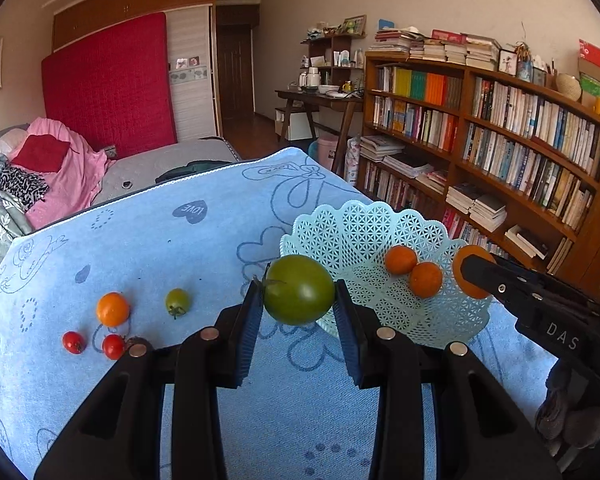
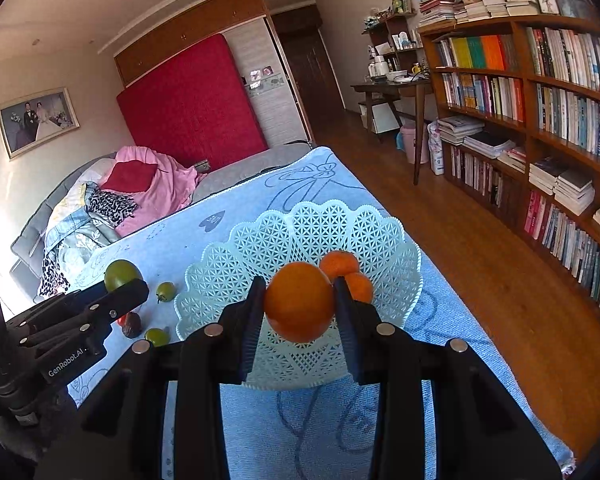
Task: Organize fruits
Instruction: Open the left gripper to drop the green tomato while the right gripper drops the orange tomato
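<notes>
My left gripper [image 1: 298, 304] is shut on a large green tomato [image 1: 299, 289], held above the blue cloth just left of the pale lattice basket [image 1: 352, 224]. My right gripper [image 2: 300, 304] is shut on an orange [image 2: 299, 301], held over the basket [image 2: 260, 248]. Two small oranges [image 1: 412, 270] lie in the basket. On the cloth to the left lie an orange tomato [image 1: 112, 309], a small green tomato [image 1: 177, 301] and two red cherry tomatoes [image 1: 94, 344]. The right gripper with its orange [image 1: 466, 276] also shows at the basket's right rim.
The table under the blue patterned cloth [image 1: 160, 240] ends at its far edge near a bed [image 1: 172, 160]. A tall bookshelf [image 1: 500, 128] stands to the right over a wooden floor [image 2: 460, 260]. A dark brown fruit [image 2: 132, 325] and another small green tomato [image 2: 157, 336] lie beside the left gripper.
</notes>
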A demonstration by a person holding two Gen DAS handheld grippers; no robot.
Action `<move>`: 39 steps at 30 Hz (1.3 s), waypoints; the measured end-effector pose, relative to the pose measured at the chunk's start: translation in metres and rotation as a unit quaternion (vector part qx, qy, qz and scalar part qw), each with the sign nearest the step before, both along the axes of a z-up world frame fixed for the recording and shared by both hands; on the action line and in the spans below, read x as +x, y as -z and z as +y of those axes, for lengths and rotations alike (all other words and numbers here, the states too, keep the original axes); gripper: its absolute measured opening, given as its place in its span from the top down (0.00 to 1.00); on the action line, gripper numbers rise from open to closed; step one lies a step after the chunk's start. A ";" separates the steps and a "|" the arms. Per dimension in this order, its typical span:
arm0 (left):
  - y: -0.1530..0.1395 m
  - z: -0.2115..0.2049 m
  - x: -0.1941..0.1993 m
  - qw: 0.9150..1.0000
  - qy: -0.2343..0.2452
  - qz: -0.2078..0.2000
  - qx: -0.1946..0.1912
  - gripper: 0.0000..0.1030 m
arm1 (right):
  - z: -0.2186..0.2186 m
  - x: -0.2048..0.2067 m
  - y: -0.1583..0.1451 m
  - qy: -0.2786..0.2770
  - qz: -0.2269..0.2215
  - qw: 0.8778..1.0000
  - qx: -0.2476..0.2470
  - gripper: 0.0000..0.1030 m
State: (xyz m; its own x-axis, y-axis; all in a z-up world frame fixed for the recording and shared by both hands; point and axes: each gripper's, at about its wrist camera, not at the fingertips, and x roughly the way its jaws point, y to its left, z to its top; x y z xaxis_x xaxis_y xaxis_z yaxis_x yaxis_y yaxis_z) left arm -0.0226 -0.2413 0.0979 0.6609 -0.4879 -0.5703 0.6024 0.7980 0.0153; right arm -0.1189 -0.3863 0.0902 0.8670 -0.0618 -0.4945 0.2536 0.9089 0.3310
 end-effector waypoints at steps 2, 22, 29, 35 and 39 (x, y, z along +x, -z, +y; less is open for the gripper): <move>0.001 -0.008 0.001 1.000 0.009 0.000 0.002 0.65 | -0.002 -0.001 0.000 0.003 -0.001 1.000 0.001 0.65; 0.026 -0.037 0.008 0.998 0.057 0.006 0.017 0.65 | -0.002 0.003 0.005 0.007 0.006 1.000 0.000 0.65; 0.026 -0.034 0.009 0.999 0.049 0.006 0.015 0.64 | -0.001 0.006 0.008 0.006 0.012 1.000 0.002 0.65; 0.023 -0.032 0.008 0.999 0.046 0.003 0.013 0.62 | -0.001 0.007 0.010 0.005 0.013 1.000 0.003 0.65; 0.022 -0.028 0.008 0.999 0.036 -0.002 0.010 0.40 | -0.002 0.008 0.012 0.007 0.014 1.000 0.012 0.63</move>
State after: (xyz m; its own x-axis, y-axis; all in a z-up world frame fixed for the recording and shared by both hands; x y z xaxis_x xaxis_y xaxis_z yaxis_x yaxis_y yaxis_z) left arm -0.0142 -0.2697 0.0758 0.6271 -0.5224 -0.5777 0.6580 0.7523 0.0340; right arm -0.1107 -0.3885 0.0786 0.8520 -0.0604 -0.5200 0.2749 0.8970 0.3461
